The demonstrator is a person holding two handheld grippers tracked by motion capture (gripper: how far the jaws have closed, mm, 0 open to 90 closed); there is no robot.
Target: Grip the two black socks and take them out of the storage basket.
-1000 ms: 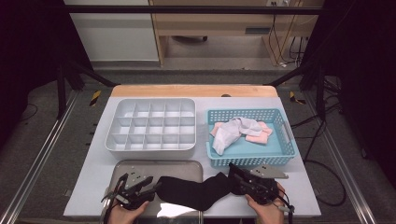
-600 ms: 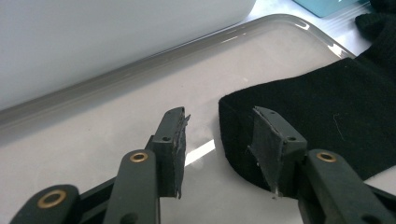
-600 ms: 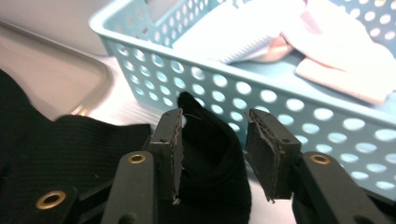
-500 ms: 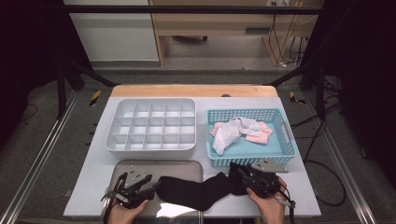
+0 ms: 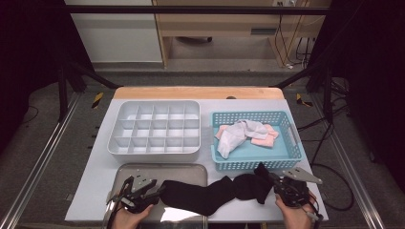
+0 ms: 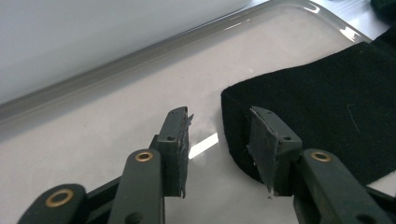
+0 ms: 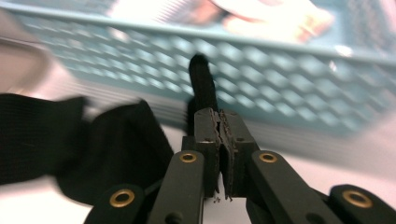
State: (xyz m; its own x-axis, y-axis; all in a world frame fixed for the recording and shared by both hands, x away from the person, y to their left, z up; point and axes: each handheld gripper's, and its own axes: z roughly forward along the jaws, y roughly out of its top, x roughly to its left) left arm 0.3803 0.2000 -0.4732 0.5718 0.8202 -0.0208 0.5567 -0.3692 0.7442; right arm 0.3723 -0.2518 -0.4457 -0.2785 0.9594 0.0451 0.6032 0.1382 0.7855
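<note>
Black sock (image 5: pixel 215 192): soft matte knit, long flat shape, stretched left-right along the near table edge; its left end lies on the metal tray (image 5: pixel 143 169), its right end bunches up just in front of the blue basket (image 5: pixel 291 138). Left gripper (image 5: pixel 138 193): jaws apart w/ a moderate gap, holding nothing; in the left gripper view the sock's cuff edge (image 6: pixel 299 102) sits just beside the right pad, partly under it, the other pad over bare tray. Tray (image 6: pixel 116 130): smooth, glossy, rounded raised rim, glare streak between the pads. Right gripper (image 5: pixel 289 191): jaws pinched tight on a thin fold of the sock, which pokes upright beyond the tips (image 7: pixel 203 86); rest of the fabric slumps to the left in that view, blurred. Pads look worn, frayed at the edges.

Surroundings: basket is plastic lattice, rectangular, w/ white and pink cloth items (image 5: pixel 243 133) heaped inside; it stands directly behind the pinched fold. White compartment organiser (image 5: pixel 155 128), grid of small square cells, behind the tray and left of the basket. Table top (image 5: pixel 95 191) pale, w/ wood strip at the far edge
</note>
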